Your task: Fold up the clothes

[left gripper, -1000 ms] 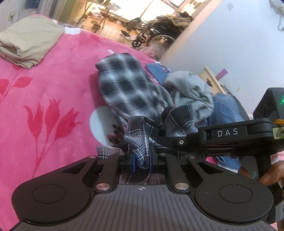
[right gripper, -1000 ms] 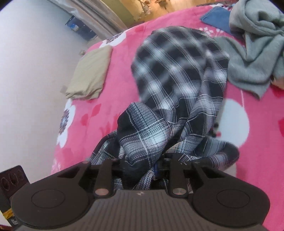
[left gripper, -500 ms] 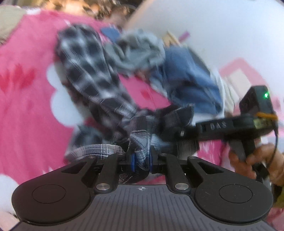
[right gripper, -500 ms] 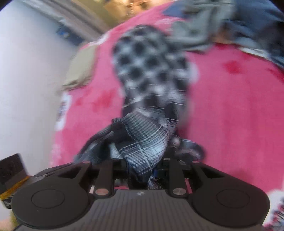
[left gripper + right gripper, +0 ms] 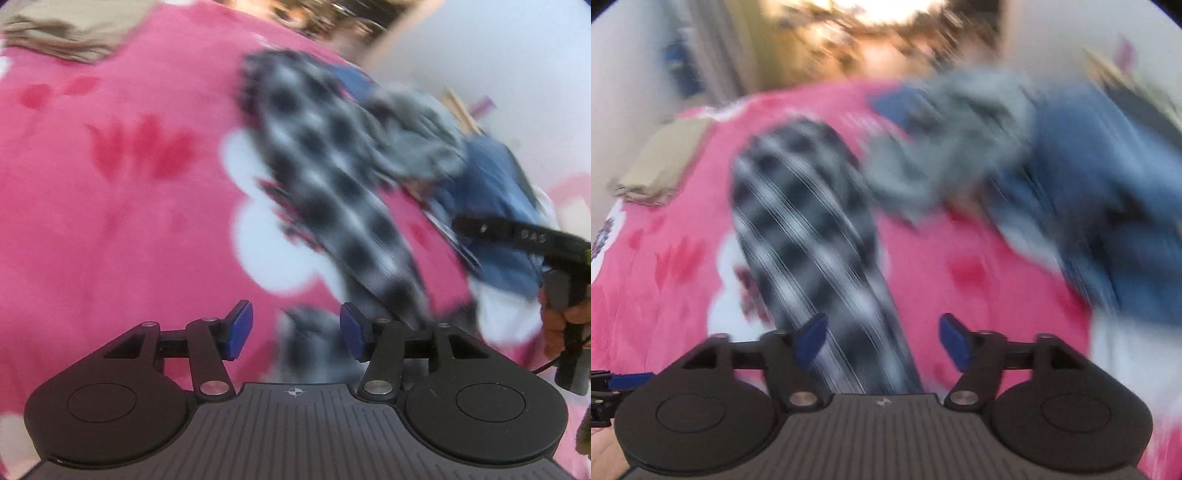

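Observation:
A black-and-white plaid shirt (image 5: 332,192) lies stretched out on the pink flowered blanket (image 5: 110,221), blurred by motion. In the left wrist view my left gripper (image 5: 293,334) is open above the shirt's near end, blue pads apart, holding nothing. My right gripper (image 5: 884,341) is open too, with the plaid shirt (image 5: 809,229) running under and between its fingers, not pinched. The right gripper's body (image 5: 524,236) shows at the right of the left wrist view, held by a hand (image 5: 565,325).
A grey garment (image 5: 953,147) and blue denim clothes (image 5: 1108,206) are heaped at the right of the bed. A folded tan garment (image 5: 70,33) sits at the far left corner. A white wall rises behind the heap.
Both grippers have opened and let go of the plaid shirt, which has dropped flat and long on the blanket. Both cameras swung; the grippers moved apart.

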